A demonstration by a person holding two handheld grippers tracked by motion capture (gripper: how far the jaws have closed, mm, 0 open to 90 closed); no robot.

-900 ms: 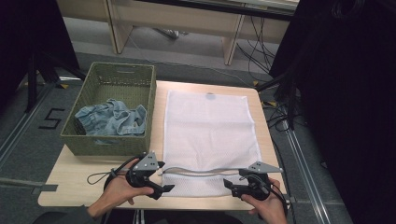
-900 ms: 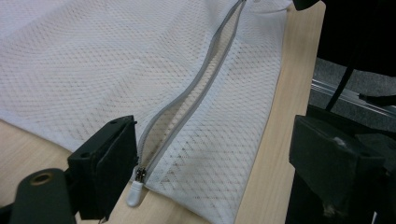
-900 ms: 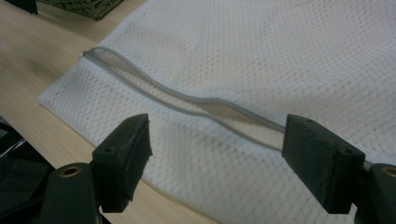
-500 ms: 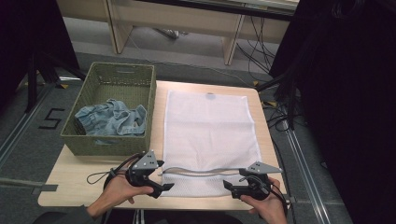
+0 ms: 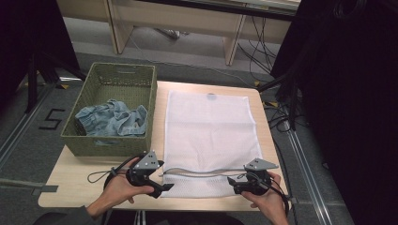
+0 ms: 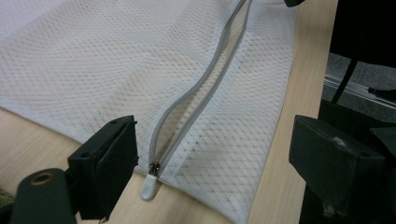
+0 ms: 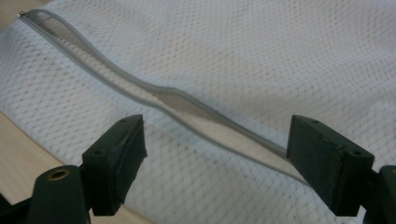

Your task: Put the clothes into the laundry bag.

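A white mesh laundry bag (image 5: 209, 131) lies flat on the wooden table (image 5: 70, 183). Its grey zipper (image 5: 202, 172) runs across the near end and stands unzipped, gaping a little. The white zipper pull (image 6: 148, 187) rests at the bag's left corner. My left gripper (image 5: 160, 180) is open at that corner, jaws either side of the zipper's end (image 6: 156, 163). My right gripper (image 5: 233, 183) is open at the bag's near right end, its jaws straddling the zipper (image 7: 187, 105) just above the mesh (image 7: 261, 51).
A green woven basket (image 5: 112, 145) stands at the table's left and holds crumpled blue denim cloth (image 5: 112, 119). Cables (image 5: 281, 117) trail on the floor to the right. The table's near edge lies just behind both hands.
Both grippers have held nearly still at the bag's near end; the left one has shifted slightly.
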